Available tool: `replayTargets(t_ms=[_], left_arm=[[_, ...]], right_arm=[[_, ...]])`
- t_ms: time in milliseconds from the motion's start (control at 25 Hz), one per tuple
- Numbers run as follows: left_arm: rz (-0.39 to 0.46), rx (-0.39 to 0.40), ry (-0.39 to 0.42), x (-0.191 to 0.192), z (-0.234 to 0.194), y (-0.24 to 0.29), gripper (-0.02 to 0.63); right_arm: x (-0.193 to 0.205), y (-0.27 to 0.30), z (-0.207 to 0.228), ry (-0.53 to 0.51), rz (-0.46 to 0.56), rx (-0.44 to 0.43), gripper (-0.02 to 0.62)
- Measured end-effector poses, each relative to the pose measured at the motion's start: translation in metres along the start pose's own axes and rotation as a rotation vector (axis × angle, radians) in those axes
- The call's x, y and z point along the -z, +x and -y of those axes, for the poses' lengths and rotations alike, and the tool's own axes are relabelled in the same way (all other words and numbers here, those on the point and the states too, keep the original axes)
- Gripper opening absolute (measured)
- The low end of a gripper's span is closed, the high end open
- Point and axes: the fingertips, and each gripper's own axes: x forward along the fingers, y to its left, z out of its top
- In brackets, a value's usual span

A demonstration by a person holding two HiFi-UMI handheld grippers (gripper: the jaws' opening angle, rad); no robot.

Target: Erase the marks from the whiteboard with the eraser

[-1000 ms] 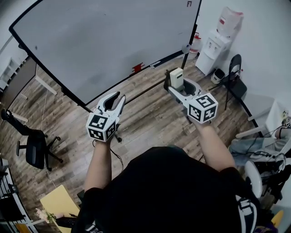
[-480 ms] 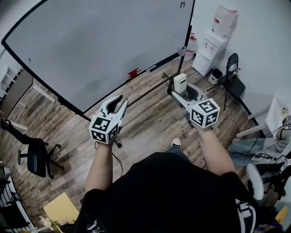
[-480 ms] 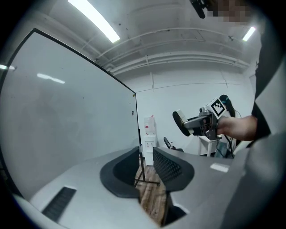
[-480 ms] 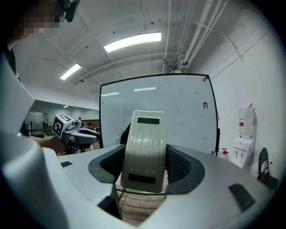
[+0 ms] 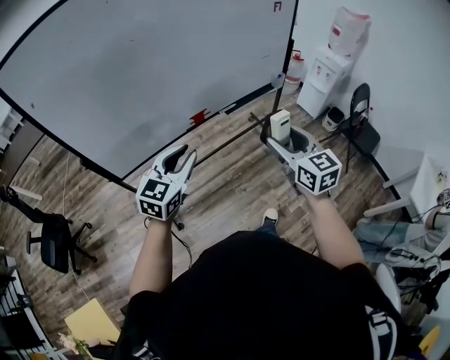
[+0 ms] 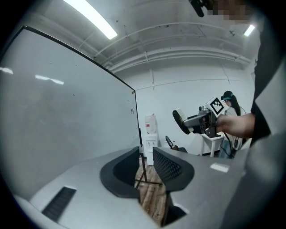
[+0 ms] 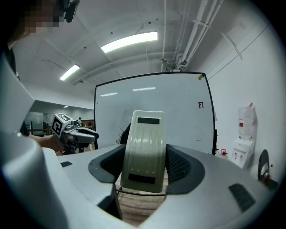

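The whiteboard (image 5: 140,63) fills the upper left of the head view, with a small red mark (image 5: 278,6) at its top right corner and faint grey smudges lower down. My right gripper (image 5: 280,133) is shut on the cream eraser (image 5: 280,124), held upright in front of the board's right end. From the right gripper view the eraser (image 7: 145,150) sits between the jaws with the board (image 7: 178,112) and red mark (image 7: 200,105) behind. My left gripper (image 5: 184,153) hangs before the board's lower edge, jaws almost together, nothing between them (image 6: 146,154).
A red item (image 5: 199,116) lies on the board's tray. Right of the board stand a water dispenser (image 5: 330,60) and a black folding chair (image 5: 360,116). An office chair (image 5: 56,242) is at the left on the wood floor. The board's stand bar (image 5: 232,137) crosses the floor.
The board has grown larger and slid left in the head view. A shoe has come into view below the grippers. The right gripper with the eraser sits slightly higher.
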Motion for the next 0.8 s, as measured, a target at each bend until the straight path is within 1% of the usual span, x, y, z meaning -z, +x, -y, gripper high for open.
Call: replayTargets(t_ms=[200, 360, 520, 640, 800], left_arm=[[-0.006, -0.006, -0.007, -0.003, -0.001, 0.027, 0.103], [-0.017, -0.003, -0.019, -0.001, 0.002, 0.048, 0.103], [-0.03, -0.003, -0.022, 0.003, 0.003, 0.068, 0.104], [-0.035, -0.003, -0.025, 0.004, 0.0, 0.08, 0.103], [-0.054, -0.004, -0.034, 0.011, -0.003, 0.093, 0.104]], right_arm=[[0.002, 0.008, 0.029, 0.005, -0.009, -0.004, 0.262], [0.0, 0.009, 0.052, 0.0, 0.003, 0.006, 0.262], [0.006, 0.015, 0.075, 0.003, -0.013, 0.012, 0.262], [0.011, 0.02, 0.088, 0.011, -0.023, 0.012, 0.262], [0.014, 0.028, 0.103, 0.024, -0.007, 0.006, 0.261]])
